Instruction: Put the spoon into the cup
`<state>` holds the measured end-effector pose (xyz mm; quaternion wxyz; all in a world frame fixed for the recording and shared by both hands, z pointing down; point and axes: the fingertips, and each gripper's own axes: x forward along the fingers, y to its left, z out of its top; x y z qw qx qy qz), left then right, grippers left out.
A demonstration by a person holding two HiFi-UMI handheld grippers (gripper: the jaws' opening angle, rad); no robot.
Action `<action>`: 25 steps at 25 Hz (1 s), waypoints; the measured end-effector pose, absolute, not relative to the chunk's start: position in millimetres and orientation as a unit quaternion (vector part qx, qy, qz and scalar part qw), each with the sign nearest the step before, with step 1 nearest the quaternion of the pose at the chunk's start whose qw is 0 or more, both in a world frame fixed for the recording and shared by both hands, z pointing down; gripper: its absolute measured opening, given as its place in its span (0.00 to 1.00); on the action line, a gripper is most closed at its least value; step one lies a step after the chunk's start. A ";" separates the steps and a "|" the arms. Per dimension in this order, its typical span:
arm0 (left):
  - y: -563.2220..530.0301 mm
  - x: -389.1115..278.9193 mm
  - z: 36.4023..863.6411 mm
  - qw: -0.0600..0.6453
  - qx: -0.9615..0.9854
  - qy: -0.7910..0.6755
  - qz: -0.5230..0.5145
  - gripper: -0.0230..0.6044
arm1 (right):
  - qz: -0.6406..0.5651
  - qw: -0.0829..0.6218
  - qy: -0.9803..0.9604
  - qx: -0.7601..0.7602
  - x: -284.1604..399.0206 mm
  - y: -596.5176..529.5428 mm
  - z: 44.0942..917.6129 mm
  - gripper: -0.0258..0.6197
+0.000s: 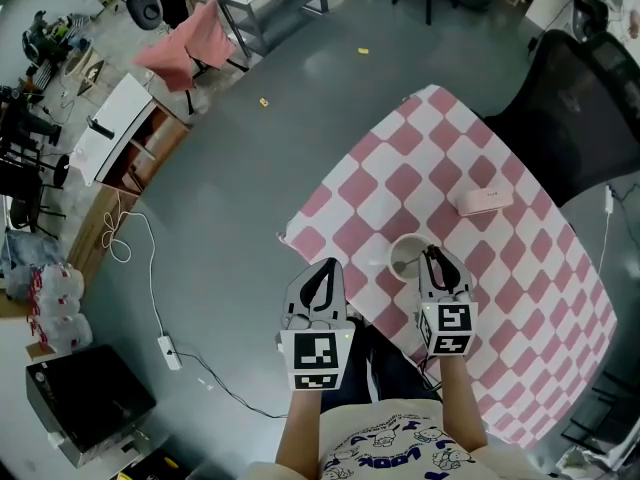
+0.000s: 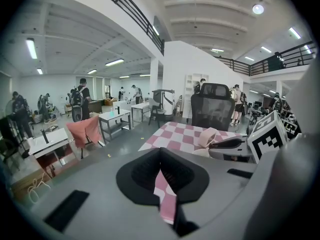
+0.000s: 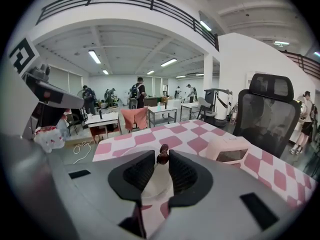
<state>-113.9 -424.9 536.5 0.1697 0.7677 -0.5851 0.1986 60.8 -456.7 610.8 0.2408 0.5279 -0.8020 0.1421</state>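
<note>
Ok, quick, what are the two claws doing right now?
Left claw: closed, holding nothing.
Right claw: slightly open, with the dark end of the spoon between its jaws above the cup; the spoon looks loose, not pinched.

On table (image 1: 520, 298), nr its 9 o'clock edge: cup (image 1: 395, 251). Box (image 1: 485, 200) at cup's 1 o'clock, chair (image 1: 580, 108) behind table. Spoon (image 3: 162, 155) betw. R gripper (image 1: 433, 257) jaws, over cup. L gripper (image 1: 326, 268) at cup's 8 o'clock, off table.

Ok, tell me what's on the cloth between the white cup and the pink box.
Nothing. In the head view the checkered tablecloth lies bare between the white cup and the pink box.
</note>
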 end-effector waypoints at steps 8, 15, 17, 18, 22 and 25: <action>-425.4 -106.4 536.9 0.172 0.769 -0.583 0.199 0.06 | 0.150 0.244 -0.795 0.535 70.9 -461.6 619.2 0.27; -422.6 -106.1 537.1 0.174 0.768 -0.585 0.195 0.06 | 0.156 0.241 -0.789 0.543 74.9 -462.9 622.7 0.33; -422.7 -107.2 535.6 0.173 0.767 -0.586 0.193 0.06 | 0.156 0.238 -0.788 0.547 76.6 -463.7 620.6 0.35; -422.3 -107.8 534.2 0.173 0.767 -0.587 0.192 0.06 | 0.154 0.235 -0.787 0.549 77.6 -463.6 617.7 0.35; -421.1 -110.4 523.8 0.168 0.767 -0.591 0.183 0.06 | 0.146 0.217 -0.787 0.559 80.4 -462.3 596.8 0.35; -422.2 -112.9 514.7 0.163 0.767 -0.596 0.173 0.06 | 0.134 0.201 -0.790 0.563 80.2 -462.5 576.6 0.35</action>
